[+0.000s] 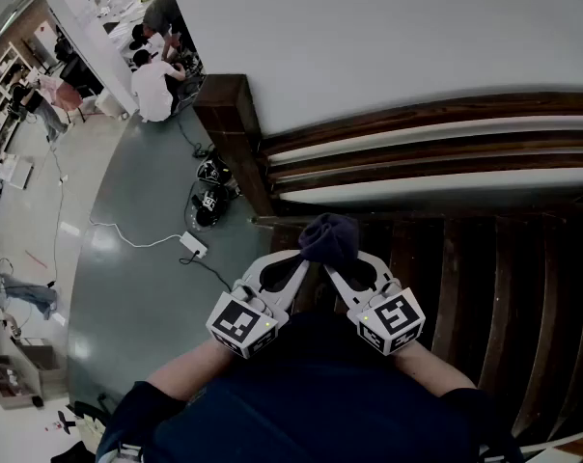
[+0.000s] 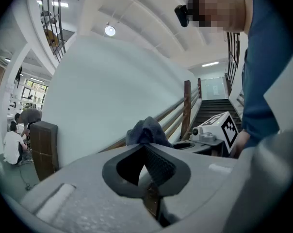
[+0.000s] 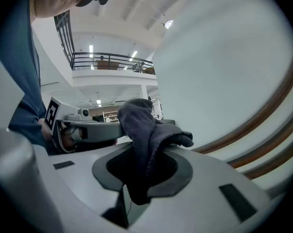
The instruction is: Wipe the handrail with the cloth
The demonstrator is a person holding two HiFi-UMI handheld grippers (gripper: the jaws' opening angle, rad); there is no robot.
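Note:
A dark grey cloth is bunched between the tips of both grippers, in front of my body above the lower stairs. My left gripper looks shut on its left side, where the cloth sticks up past the tips. My right gripper is shut on the cloth, and a fold hangs down through its jaws. The dark wooden handrail runs along the white wall to the right from a newel post. The cloth is short of the rail and not touching it.
Dark wooden stairs lie to my right. Two people crouch on the grey floor at the far left. A white power strip with its cable and black gear lie near the post's foot.

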